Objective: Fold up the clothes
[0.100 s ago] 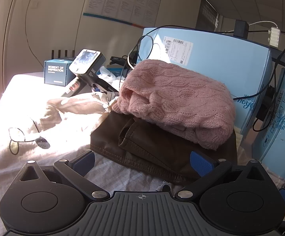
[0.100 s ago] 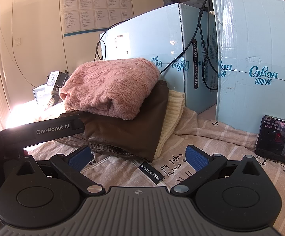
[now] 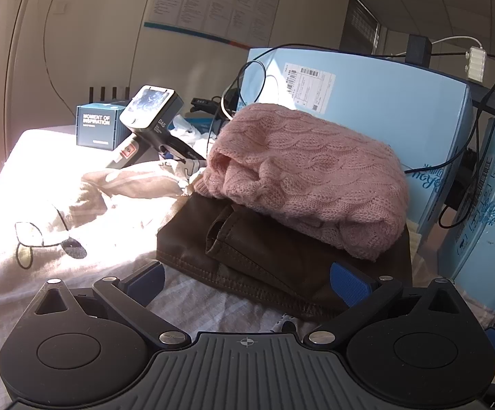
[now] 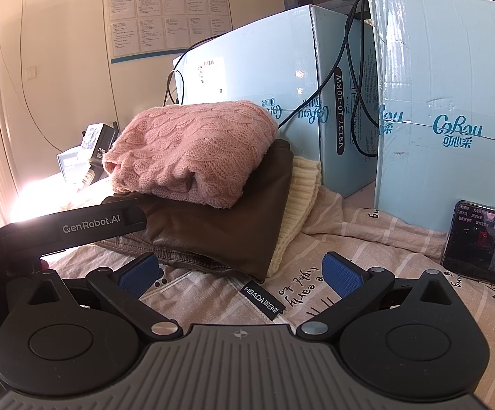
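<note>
Three folded garments sit stacked against the pale blue cartons (image 4: 247, 78): a pink cable-knit sweater (image 4: 192, 150) on top, a dark brown leather-look garment (image 4: 220, 225) under it, and a cream ribbed knit (image 4: 298, 198) at the bottom, showing only at the stack's right edge. We read these three as done.

Left of the stack, in the left wrist view, a beige garment (image 3: 131, 188) lies crumpled on the striped bed sheet (image 4: 367, 239), partly washed out by sun glare. We judge this to be what is left to fold; whether more lies beneath it we cannot tell.

Left gripper (image 3: 247, 276): jaws spread wide, nothing between the blue pads, pointing toward the near edge of the brown garment without touching it. Right gripper (image 4: 240, 270): likewise wide open and empty, above the sheet just in front of the stack, near a black label reading HBADA (image 4: 262, 302).

Other items: a smartphone (image 4: 479, 242) leaning on the right carton, a spare handheld gripper unit (image 3: 151, 119) lying beyond the beige garment, and a small dark blue box (image 3: 100, 126) behind it.

No fold in hand at present; our guess is that the beige piece comes next.
</note>
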The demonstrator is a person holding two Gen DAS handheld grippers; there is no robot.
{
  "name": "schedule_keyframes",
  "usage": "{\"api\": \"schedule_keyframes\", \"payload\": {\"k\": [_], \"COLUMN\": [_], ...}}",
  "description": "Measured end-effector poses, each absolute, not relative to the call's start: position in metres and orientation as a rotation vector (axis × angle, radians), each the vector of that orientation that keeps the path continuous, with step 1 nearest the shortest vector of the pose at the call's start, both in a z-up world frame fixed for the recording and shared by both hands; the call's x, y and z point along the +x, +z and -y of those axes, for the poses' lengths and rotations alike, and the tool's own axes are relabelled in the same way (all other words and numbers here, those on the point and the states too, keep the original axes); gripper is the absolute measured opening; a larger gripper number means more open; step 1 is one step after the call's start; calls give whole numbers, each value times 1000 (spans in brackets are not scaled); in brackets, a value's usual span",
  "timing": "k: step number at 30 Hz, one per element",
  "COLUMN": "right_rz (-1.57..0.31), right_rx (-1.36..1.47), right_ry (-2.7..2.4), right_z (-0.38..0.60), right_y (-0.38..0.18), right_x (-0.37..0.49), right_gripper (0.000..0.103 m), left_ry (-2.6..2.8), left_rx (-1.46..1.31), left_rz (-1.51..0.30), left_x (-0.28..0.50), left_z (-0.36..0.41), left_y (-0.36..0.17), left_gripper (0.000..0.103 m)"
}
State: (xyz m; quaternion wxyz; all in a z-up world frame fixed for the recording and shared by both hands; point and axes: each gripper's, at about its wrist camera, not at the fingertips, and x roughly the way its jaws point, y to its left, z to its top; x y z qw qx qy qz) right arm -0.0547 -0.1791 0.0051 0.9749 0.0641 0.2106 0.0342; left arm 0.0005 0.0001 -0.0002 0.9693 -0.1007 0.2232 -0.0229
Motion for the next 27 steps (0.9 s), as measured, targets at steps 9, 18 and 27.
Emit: {"api": "schedule_keyframes", "payload": {"k": [9,18,27], "right_rz": [-424,-424,-425], "right_rx": [129,129,129], "right_ry": [69,70,69], "right_z": [179,177,178], "right_y": [5,4,5], "right_x": [-55,-54,-57], "right_gripper": [103,103,103], "left_ry": [-48,-47,-47], "left_rx": [-198,-198,-198], "left_rz": [-448,-447,-449], "left_x": [-1,0,0], "left_z": [-1,0,-1], "left_y": [0,0,1], "left_gripper": [103,103,103]}}
